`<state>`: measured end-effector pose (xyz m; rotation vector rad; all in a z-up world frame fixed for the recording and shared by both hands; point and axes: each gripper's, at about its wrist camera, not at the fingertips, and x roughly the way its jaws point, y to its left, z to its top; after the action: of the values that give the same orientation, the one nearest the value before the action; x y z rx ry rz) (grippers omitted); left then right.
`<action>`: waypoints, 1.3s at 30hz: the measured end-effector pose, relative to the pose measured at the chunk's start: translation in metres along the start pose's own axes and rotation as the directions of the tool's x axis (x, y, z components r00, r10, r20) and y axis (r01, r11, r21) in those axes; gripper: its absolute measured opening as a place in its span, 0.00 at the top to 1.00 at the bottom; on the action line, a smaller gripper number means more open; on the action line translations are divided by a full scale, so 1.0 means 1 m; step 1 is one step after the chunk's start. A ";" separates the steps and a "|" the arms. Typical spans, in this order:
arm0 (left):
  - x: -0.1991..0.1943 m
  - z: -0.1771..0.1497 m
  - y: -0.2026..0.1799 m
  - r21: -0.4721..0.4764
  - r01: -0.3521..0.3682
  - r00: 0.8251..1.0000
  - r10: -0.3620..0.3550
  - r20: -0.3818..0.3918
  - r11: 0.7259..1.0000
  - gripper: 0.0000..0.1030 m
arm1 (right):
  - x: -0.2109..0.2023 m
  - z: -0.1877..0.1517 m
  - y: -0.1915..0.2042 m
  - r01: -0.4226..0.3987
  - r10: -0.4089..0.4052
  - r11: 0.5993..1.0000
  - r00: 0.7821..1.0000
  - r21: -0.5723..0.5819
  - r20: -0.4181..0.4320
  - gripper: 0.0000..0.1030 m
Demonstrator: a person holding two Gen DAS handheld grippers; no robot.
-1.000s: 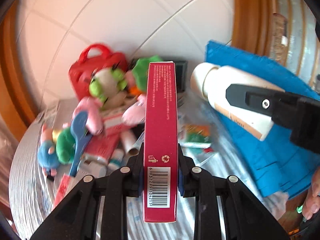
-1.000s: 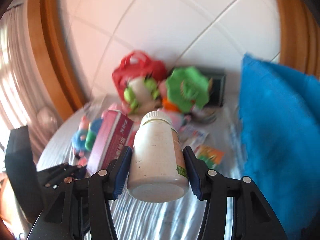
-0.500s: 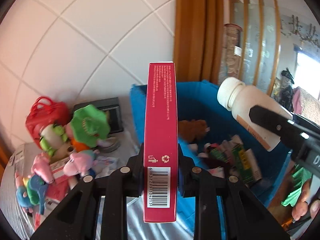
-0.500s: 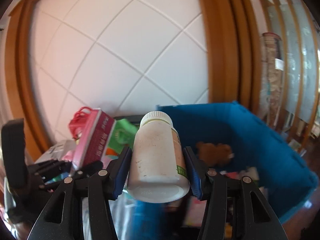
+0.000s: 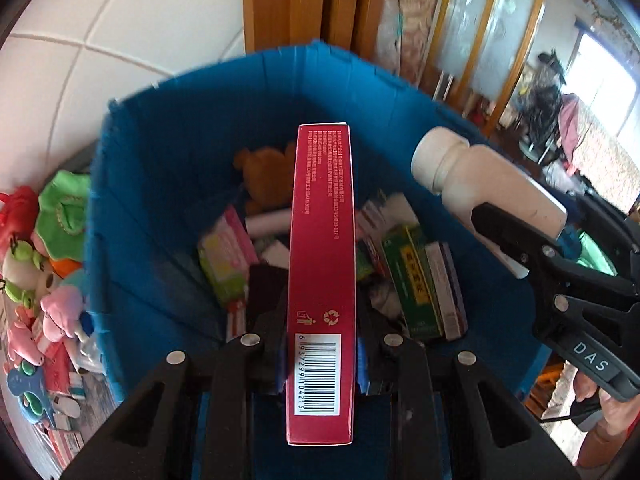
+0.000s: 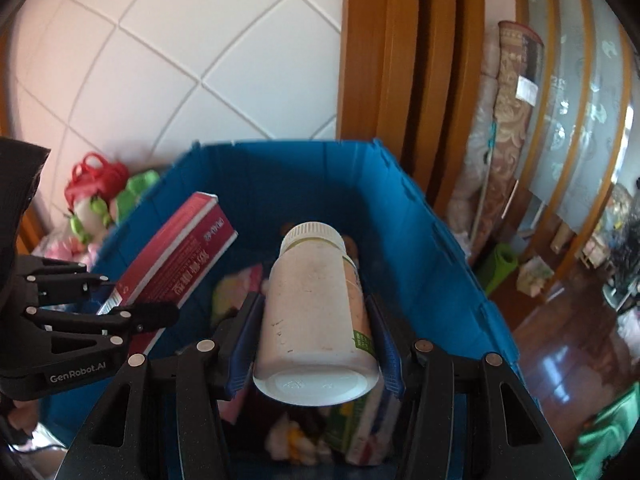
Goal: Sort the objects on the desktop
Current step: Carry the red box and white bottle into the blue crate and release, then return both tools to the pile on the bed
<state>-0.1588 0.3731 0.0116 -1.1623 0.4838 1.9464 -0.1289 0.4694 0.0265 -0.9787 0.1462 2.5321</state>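
My left gripper (image 5: 322, 356) is shut on a long red box (image 5: 322, 248) and holds it on edge above the open blue bin (image 5: 160, 152). My right gripper (image 6: 316, 340) is shut on a white pill bottle (image 6: 312, 312), also over the blue bin (image 6: 420, 248). The bottle (image 5: 480, 184) and right gripper (image 5: 532, 248) show at the right in the left wrist view. The red box (image 6: 180, 264) and left gripper (image 6: 108, 312) show at the left in the right wrist view. The bin holds several boxes, a white tube and a brown plush bear (image 5: 268, 172).
Plush toys (image 5: 44, 248) and small packets lie on the table left of the bin, with a red toy bag (image 6: 94, 180) by the tiled wall. A wooden door frame (image 6: 380, 48) stands behind the bin. Wooden floor (image 6: 560, 352) lies to the right.
Both grippers have swung right from the toy pile to over the blue bin, tilting down into it. Each keeps its hold on its object.
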 end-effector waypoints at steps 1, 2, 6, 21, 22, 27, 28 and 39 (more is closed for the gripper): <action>0.006 0.000 -0.003 0.001 -0.004 1.000 0.004 -0.020 1.000 0.76 | 0.006 -0.001 -0.005 -0.002 0.002 1.000 1.000 -0.007 -0.014 0.49; 0.012 -0.001 -0.006 0.001 -0.009 0.999 0.009 -0.036 1.000 0.76 | 0.013 -0.005 -0.011 -0.005 0.005 1.000 1.000 -0.013 -0.030 0.49; 0.022 0.000 -0.013 -0.001 -0.024 0.996 0.024 -0.091 1.000 0.76 | 0.025 -0.009 -0.017 -0.014 0.013 1.000 0.998 -0.022 -0.067 0.49; 0.019 0.008 -0.027 0.015 -0.121 0.990 0.122 -0.077 0.993 0.48 | 0.033 -0.012 -0.042 -0.034 0.031 0.998 0.996 -0.043 -0.080 0.49; 0.017 0.008 -0.028 0.015 -0.128 0.989 0.129 -0.068 0.992 0.35 | 0.033 -0.012 -0.043 -0.035 0.032 0.998 0.997 -0.043 -0.076 0.48; 0.013 0.007 -0.027 0.013 -0.145 0.988 0.146 -0.057 0.989 0.30 | 0.026 -0.013 -0.046 -0.054 0.051 0.998 0.997 -0.043 -0.062 0.17; 0.012 0.007 -0.026 0.009 -0.143 0.988 0.143 -0.057 0.990 0.30 | 0.024 -0.013 -0.046 -0.054 0.052 0.998 0.997 -0.045 -0.057 0.10; -0.019 -0.012 -0.017 -0.004 -0.162 0.986 0.162 0.030 0.987 0.30 | -0.001 -0.015 -0.039 -0.100 0.100 0.995 0.995 -0.026 -0.014 0.00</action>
<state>-0.1338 0.3673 0.0235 -1.1230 0.5762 2.1000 -0.1029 0.5009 0.0182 -1.0223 0.1699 2.6252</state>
